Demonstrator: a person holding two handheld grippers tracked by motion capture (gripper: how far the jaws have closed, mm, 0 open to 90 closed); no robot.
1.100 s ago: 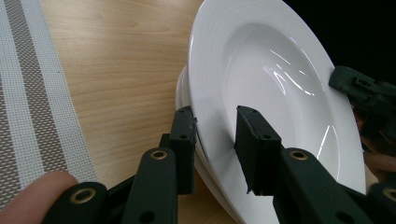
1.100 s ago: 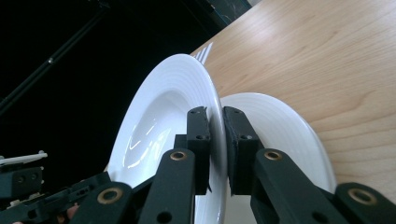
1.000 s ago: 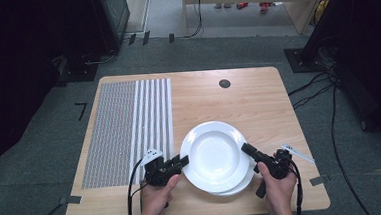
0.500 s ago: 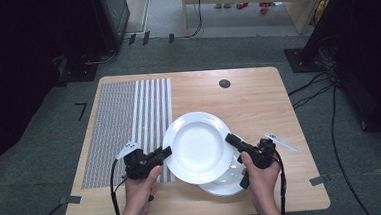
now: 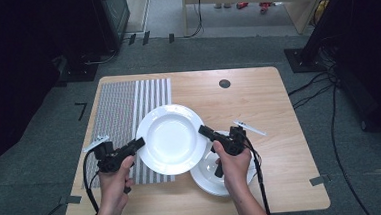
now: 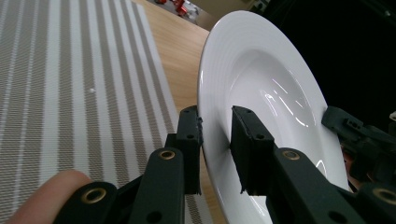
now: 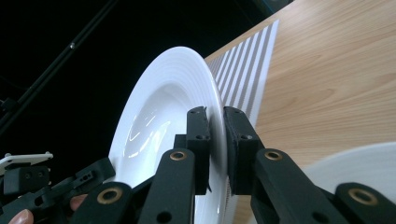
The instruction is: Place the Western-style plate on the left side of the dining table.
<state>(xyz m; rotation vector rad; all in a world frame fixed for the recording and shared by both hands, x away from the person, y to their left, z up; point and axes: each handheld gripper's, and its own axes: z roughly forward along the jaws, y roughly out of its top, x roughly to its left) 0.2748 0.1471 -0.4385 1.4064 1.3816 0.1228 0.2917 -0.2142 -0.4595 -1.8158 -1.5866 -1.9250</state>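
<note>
A white deep plate (image 5: 170, 139) hangs tilted above the table, gripped at opposite rims. My left gripper (image 5: 139, 142) is shut on its left rim, and its jaws have just closed a little tighter with the rim between them (image 6: 216, 116). My right gripper (image 5: 202, 132) is shut on the right rim; in the right gripper view (image 7: 215, 114) both pads press the plate (image 7: 163, 107) edge. The plate (image 6: 261, 79) partly overhangs the striped placemat (image 5: 123, 106). A second white plate (image 5: 208, 179) lies on the table under the right hand.
The wooden table (image 5: 258, 98) has a small dark round hole (image 5: 224, 83) near its far edge. The placemat (image 6: 70, 70) covers the left part. Dark equipment and cables ring the table on the floor.
Both grippers have carried the upper plate up and to the left, off the lower plate, so that it now reaches over the placemat. The lower plate lies uncovered at the right.
</note>
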